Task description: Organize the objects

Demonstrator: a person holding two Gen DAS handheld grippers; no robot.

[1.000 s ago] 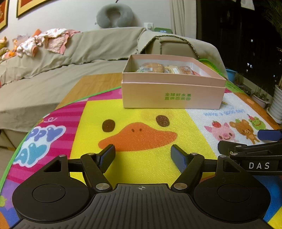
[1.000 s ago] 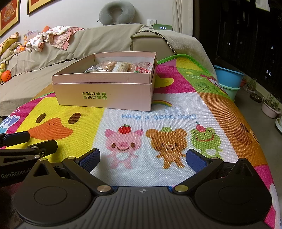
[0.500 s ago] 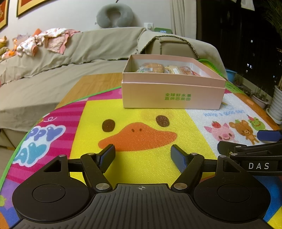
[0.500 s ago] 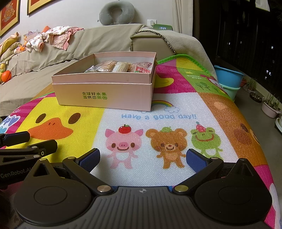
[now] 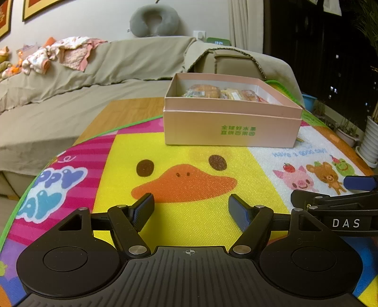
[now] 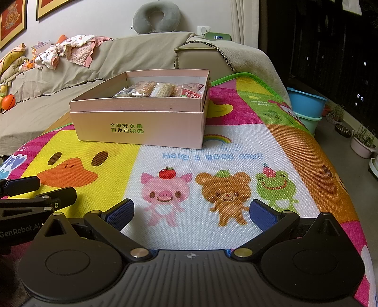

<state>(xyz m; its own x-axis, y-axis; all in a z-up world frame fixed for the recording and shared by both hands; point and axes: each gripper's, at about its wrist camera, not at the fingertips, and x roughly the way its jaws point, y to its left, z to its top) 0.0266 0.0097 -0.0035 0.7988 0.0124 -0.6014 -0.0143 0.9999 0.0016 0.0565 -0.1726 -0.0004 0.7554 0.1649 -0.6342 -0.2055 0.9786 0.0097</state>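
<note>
A pink cardboard box [image 5: 232, 127] with green print stands open at the far side of a colourful cartoon mat [image 5: 189, 151]; it also shows in the right wrist view [image 6: 139, 127]. Several wrapped snack packets [image 5: 212, 92] lie inside it, seen also in the right wrist view [image 6: 160, 89]. My left gripper [image 5: 191, 207] is open and empty, low over the duck picture, well short of the box. My right gripper [image 6: 191, 210] is open and empty over the pig and bear pictures. Each gripper shows at the other view's edge.
A beige-covered sofa [image 5: 94, 70] with clothes [image 5: 63, 54] and a grey neck pillow [image 5: 154, 21] stands behind the table. Bare wood table [image 5: 127, 111] shows left of the box. Blue tubs [image 6: 307, 106] and plant pots [image 6: 362, 144] stand on the floor at right.
</note>
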